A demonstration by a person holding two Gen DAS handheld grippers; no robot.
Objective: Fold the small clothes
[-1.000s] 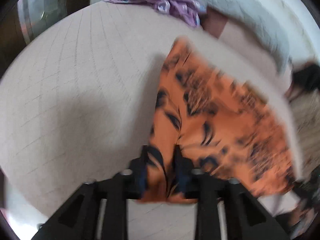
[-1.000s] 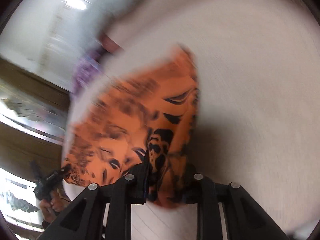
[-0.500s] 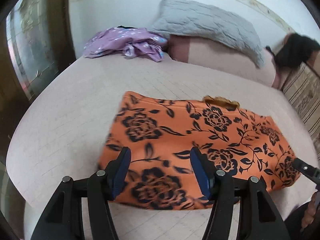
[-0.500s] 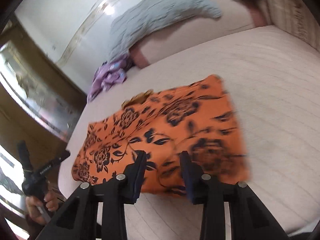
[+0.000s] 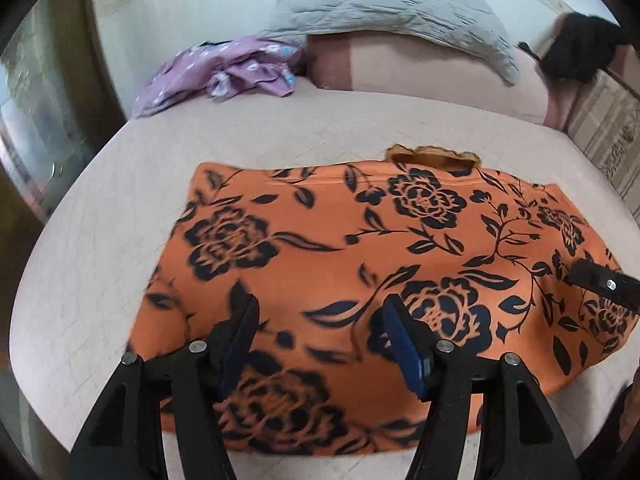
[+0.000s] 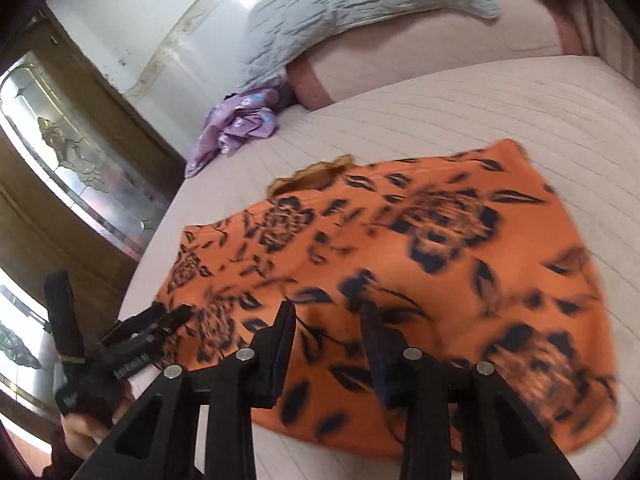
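An orange garment with black flowers lies folded flat on the pale mattress; it also shows in the right wrist view. A darker orange edge sticks out at its far side. My left gripper is open and empty above the garment's near left part. My right gripper is open and empty above its near edge. The right gripper's tip shows at the right of the left wrist view. The left gripper shows at the left of the right wrist view.
A crumpled purple garment lies at the far left of the mattress. A grey blanket rests on a pink bolster along the back wall. A wooden cabinet with glass stands left of the bed.
Both grippers let go of the orange garment and opened. The garment went from hanging in the air to lying flat on the mattress. Both grippers have drawn back a little.
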